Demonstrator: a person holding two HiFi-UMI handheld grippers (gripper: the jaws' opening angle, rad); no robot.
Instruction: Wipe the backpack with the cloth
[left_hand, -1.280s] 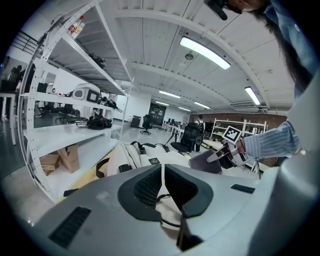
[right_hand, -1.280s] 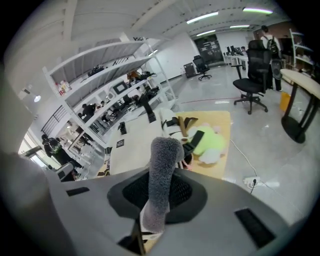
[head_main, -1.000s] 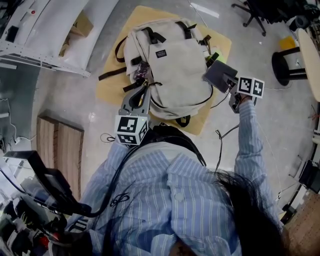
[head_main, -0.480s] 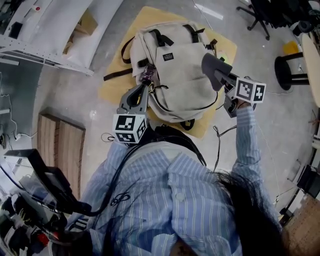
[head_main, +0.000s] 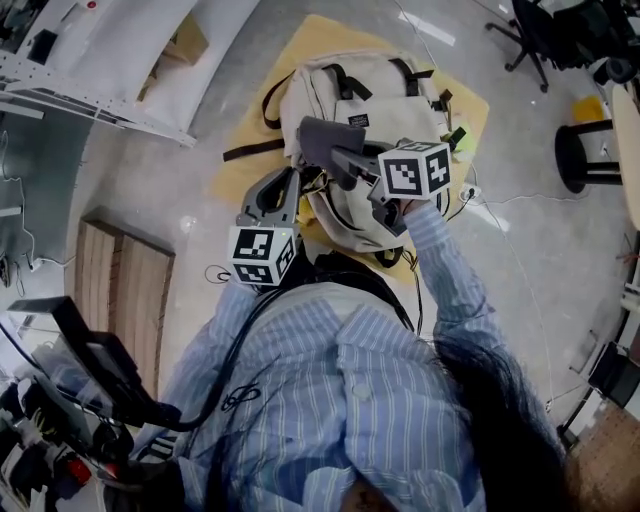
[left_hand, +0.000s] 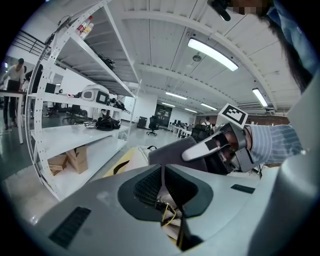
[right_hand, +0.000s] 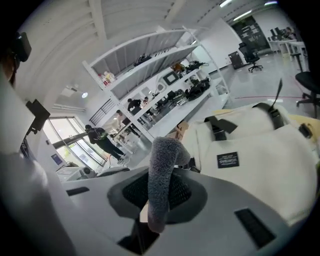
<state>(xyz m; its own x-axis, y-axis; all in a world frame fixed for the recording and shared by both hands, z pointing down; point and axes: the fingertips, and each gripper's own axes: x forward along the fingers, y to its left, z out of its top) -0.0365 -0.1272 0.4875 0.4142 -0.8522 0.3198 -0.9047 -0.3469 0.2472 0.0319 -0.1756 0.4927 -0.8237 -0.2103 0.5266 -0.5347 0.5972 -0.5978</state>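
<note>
The beige backpack (head_main: 395, 100) is laid on a yellow mat (head_main: 240, 178) on the floor. The grey cloth (head_main: 318, 137) is clamped in the right gripper (head_main: 338, 160) and held over the backpack's front, just left of its label; contact cannot be told. The left gripper (head_main: 287, 192) is closed on a thin tab (left_hand: 161, 176) at the backpack's near-left edge.

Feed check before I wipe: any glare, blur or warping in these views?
Head view: even light, sharp on the backpack and cloth, edges bowed. Left gripper view: heavy fisheye, the shelf posts curve, and the ceiling lights glare mildly. Right gripper view: same warping, windows washed out, near cloth slightly soft.
</note>
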